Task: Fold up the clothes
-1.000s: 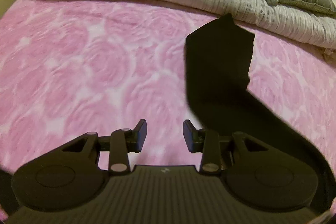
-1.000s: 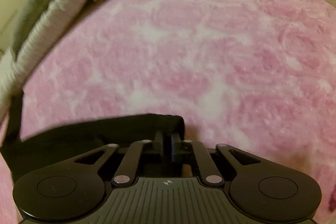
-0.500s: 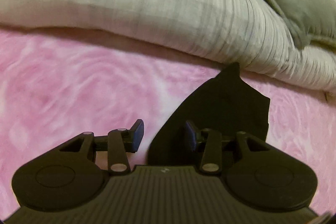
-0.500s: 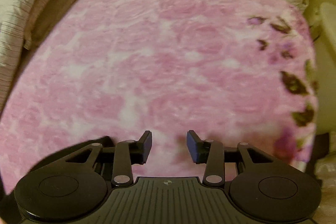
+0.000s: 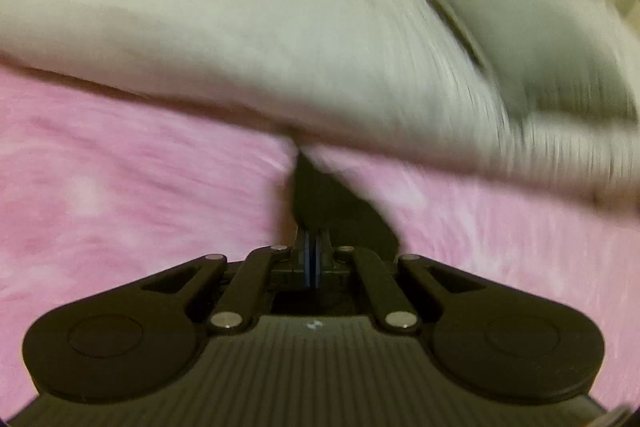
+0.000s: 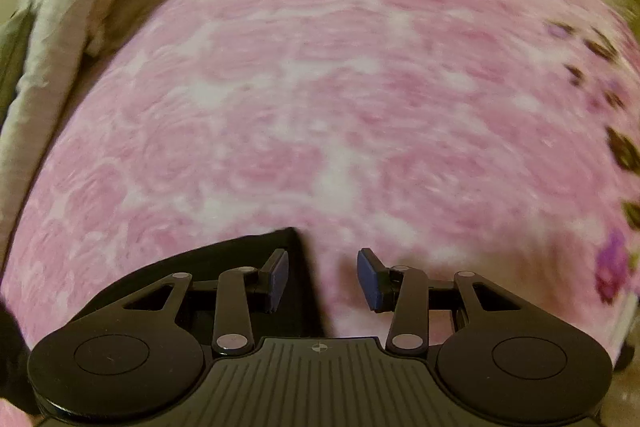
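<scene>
Left tool (image 5: 311,247) pinches black garment (image 5: 332,199) on the pink bed (image 5: 120,187); right tool (image 6: 323,273) gapes empty, garment at its nine o'clock.

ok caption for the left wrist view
Left gripper shut on the black garment over the pink blanket, view motion-blurred.

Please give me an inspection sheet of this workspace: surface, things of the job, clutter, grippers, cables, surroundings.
Surface: pink rose-pattern blanket covering the bed.
Job's things: black garment lying on the blanket; a corner shows in the right wrist view.
Clutter: nothing seen.
Grippers: left gripper shut on the black garment; right gripper open above the garment's edge.
Cables: nothing seen.
Surroundings: cream striped bedding and grey pillow at the blanket's far edge, blurred.
</scene>
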`<state>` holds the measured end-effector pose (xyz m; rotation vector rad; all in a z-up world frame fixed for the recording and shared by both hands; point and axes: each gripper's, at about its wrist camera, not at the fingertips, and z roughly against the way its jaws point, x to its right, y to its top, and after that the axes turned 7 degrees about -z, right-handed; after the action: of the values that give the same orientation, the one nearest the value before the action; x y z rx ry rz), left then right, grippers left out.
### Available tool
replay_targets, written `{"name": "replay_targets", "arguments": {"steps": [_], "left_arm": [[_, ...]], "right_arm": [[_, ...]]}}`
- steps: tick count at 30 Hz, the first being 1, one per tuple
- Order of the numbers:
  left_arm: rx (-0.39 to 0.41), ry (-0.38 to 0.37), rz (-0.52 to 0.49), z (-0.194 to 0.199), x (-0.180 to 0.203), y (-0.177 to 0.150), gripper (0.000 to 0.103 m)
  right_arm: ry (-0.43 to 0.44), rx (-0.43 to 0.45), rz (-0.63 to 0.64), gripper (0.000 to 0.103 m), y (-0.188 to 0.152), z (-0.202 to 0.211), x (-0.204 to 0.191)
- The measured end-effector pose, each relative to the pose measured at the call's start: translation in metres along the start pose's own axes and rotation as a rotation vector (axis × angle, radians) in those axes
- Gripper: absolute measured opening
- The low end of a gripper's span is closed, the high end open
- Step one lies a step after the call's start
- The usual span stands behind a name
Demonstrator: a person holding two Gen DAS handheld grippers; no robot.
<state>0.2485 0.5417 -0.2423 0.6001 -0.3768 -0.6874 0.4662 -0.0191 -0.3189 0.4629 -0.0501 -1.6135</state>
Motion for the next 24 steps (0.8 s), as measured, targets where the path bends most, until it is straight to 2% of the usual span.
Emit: {"name": "replay_targets", "arguments": {"steps": [2,4,5,6,7,8,9,10,11,12,13,18,22,24], "left_arm": [[0.035,0.052,0.036,0.042,-0.016,0.019,0.003],[0.055,0.094,0.053,0.063,-0.025,0.04,0.004],[0.095,0.128,0.033,0.067,-0.025,0.049,0.005],[0.107,0.191,-0.032,0.062,-0.02,0.06,0.011],[0.072,0.235,-0.095,0.049,-0.014,0.068,0.045],[0.007,0.269,-0.114,0.032,-0.017,0.068,0.062],[-0.062,0.303,-0.127,0.014,-0.021,0.067,0.057],[-0.131,0.335,-0.139,-0.004,-0.026,0.067,0.044],[-0.184,0.314,-0.124,-0.014,-0.035,0.059,0.032],[-0.184,0.274,-0.101,-0.011,-0.044,0.047,0.03],[-0.177,0.232,-0.078,-0.007,-0.052,0.034,0.03],[-0.185,0.131,0.13,0.043,-0.127,-0.057,0.033],[-0.256,0.125,0.322,0.063,-0.167,-0.131,0.037],[-0.267,0.099,0.47,0.061,-0.184,-0.166,0.037]], "right_arm": [[0.014,-0.011,0.028,0.042,0.001,-0.003,-0.008],[0.025,-0.023,0.045,0.042,0.001,-0.006,-0.014],[0.028,-0.033,0.044,0.042,-0.002,-0.009,-0.016],[0.032,-0.045,0.041,0.042,-0.004,-0.011,-0.018],[0.042,-0.058,0.042,0.042,-0.008,-0.013,-0.021],[0.054,-0.072,0.042,0.042,-0.012,-0.014,-0.024],[0.065,-0.082,0.049,0.042,-0.017,-0.015,-0.026],[0.072,-0.091,0.06,0.042,-0.021,-0.014,-0.029],[0.078,-0.098,0.077,0.042,-0.027,-0.013,-0.032],[0.086,-0.103,0.095,0.042,-0.031,-0.01,-0.035],[0.094,-0.107,0.114,0.042,-0.035,-0.008,-0.037],[0.068,-0.119,0.178,0.042,-0.055,0.0,-0.036],[0.074,-0.138,0.172,0.042,-0.076,0.003,-0.038],[0.078,-0.147,0.167,0.042,-0.087,0.005,-0.039]]}}
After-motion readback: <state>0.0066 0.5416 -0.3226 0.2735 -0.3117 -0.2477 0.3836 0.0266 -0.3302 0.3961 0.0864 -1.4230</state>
